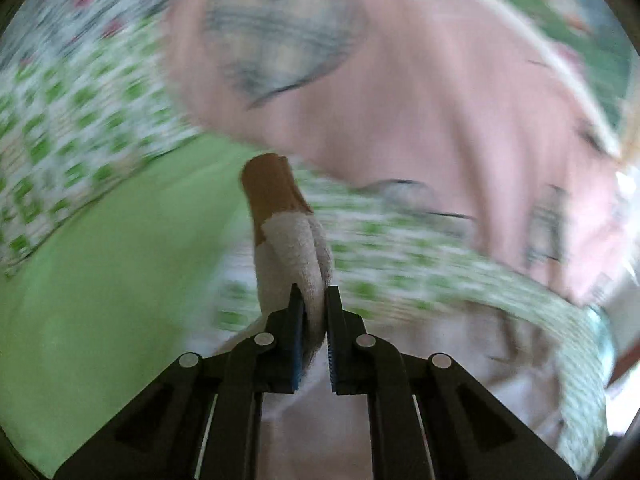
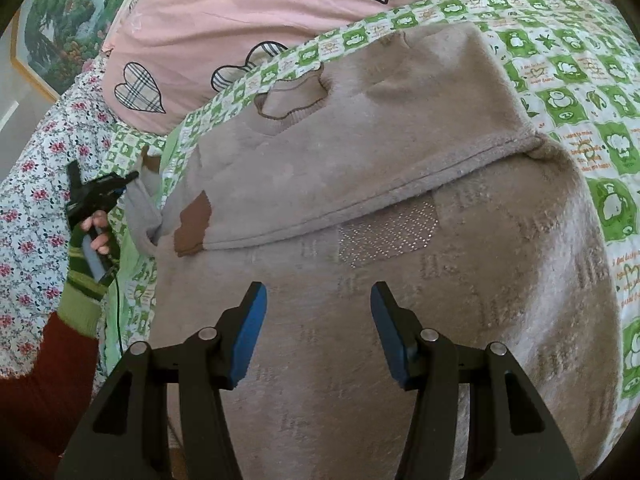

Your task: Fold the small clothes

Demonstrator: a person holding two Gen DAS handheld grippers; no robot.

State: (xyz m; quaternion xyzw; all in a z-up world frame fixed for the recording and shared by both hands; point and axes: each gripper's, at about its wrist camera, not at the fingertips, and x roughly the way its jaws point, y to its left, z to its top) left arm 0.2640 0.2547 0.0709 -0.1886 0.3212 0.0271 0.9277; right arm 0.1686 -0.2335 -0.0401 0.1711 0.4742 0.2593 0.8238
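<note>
A beige knitted sweater point(image 2: 380, 208) lies on the green-and-white checked bedsheet point(image 2: 560, 92), its right sleeve folded across the chest with a brown cuff point(image 2: 194, 226). My right gripper point(image 2: 318, 320) is open and empty just above the sweater's lower body. My left gripper point(image 1: 314, 320) is shut on the other sleeve point(image 1: 296, 248) with its brown cuff point(image 1: 272, 188) and holds it lifted; the left wrist view is motion-blurred. The left gripper also shows in the right wrist view point(image 2: 128, 178) at the sweater's left edge, held by a hand.
A pink pillow with plaid hearts point(image 2: 224, 20) lies behind the sweater. A floral quilt point(image 2: 36, 168) is at the left. A plain green sheet point(image 1: 100, 280) lies under the left gripper. A framed landscape picture point(image 2: 60, 28) hangs at the far left.
</note>
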